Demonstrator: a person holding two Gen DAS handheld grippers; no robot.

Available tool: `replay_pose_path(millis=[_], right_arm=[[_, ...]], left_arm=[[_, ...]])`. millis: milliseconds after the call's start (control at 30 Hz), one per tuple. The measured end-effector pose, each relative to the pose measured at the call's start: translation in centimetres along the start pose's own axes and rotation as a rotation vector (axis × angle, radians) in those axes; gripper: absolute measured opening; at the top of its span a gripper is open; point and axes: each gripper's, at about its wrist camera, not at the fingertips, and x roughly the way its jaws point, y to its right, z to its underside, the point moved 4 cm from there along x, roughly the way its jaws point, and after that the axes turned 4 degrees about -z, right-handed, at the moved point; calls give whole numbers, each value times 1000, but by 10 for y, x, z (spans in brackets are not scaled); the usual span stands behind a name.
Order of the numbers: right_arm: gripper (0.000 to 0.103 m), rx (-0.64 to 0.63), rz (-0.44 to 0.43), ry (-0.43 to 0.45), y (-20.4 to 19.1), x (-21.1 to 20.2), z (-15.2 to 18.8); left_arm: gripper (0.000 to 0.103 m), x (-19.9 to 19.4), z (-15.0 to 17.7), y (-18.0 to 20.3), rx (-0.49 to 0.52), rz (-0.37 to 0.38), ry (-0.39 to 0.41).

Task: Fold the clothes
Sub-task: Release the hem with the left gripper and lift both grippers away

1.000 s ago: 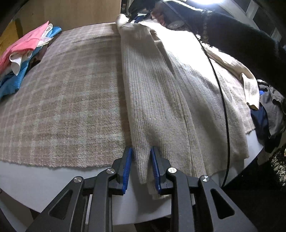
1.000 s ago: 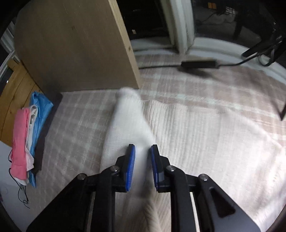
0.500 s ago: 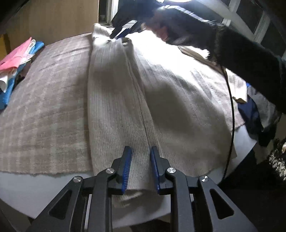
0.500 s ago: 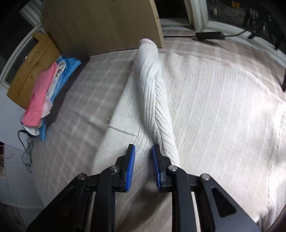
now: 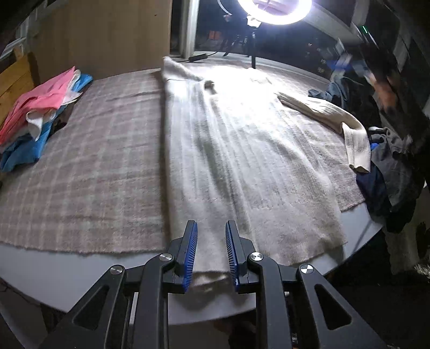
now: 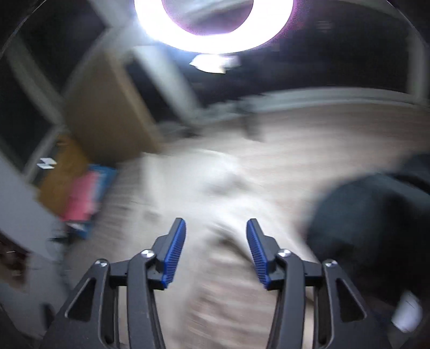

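A cream ribbed sweater (image 5: 242, 161) lies flat on a plaid blanket (image 5: 94, 174), with its left side folded in along a straight edge. One sleeve (image 5: 322, 112) stretches out to the right. My left gripper (image 5: 209, 241) is at the near hem by the table's front edge, its blue pads shut on the hem fabric between them. My right gripper (image 6: 216, 241) hangs above the blurred sweater (image 6: 215, 193). Its jaws are opening and nothing is between them. In the left wrist view, a blurred hand (image 5: 384, 91) is at the far right.
Folded pink and blue clothes (image 5: 40, 112) sit at the blanket's left edge. A heap of dark clothes (image 5: 389, 174) hangs off the right side. A ring light (image 5: 274, 10) on a stand glares from the back, beside a wooden board (image 5: 107, 35).
The right gripper let go of the sleeve it had carried across, opened, and swung fast up and away to the right. The left gripper lifted slightly, still on the hem.
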Motion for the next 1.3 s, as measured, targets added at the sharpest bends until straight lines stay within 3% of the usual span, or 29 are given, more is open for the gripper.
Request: replay_pose_path(millis=[67, 200, 367, 433, 533, 567, 600, 700, 833, 967, 1067, 1167, 1200, 1300], right_arm=[[49, 65, 115, -59, 40, -10, 30], [49, 152, 201, -135, 84, -22, 83], [49, 114, 297, -214, 100, -17, 121], [54, 71, 308, -235, 94, -12, 128], [56, -20, 321, -222, 81, -10, 133], [42, -32, 316, -220, 78, -12, 131], [8, -44, 309, -219, 75, -14, 128], [5, -74, 304, -181, 62, -31, 113], [5, -117, 226, -93, 19, -67, 79], [5, -286, 141, -77, -70, -65, 69], [5, -402, -21, -152, -151, -43, 95], [6, -477, -278, -411, -220, -17, 161], [7, -501, -291, -450, -225, -18, 174], [15, -453, -208, -379, -200, -30, 172]], left_arm=[[19, -4, 4, 2, -3, 6, 3], [19, -17, 10, 17, -28, 90, 16], [19, -18, 6, 68, 100, 153, 4], [19, -19, 3, 84, 139, 162, 11], [19, -29, 1, 96, 143, 192, 25], [20, -31, 0, 96, 138, 201, 26], [20, -32, -1, 93, 134, 193, 26], [20, -35, -2, 86, 120, 171, 29], [19, -37, -3, 67, 58, 165, 44], [19, -43, 2, 54, 20, 141, 67], [19, -47, 9, 48, 10, 130, 74], [19, -47, 15, 43, 10, 114, 67], [19, -47, 17, 42, 10, 111, 65], [19, -47, 18, 42, 9, 129, 61]])
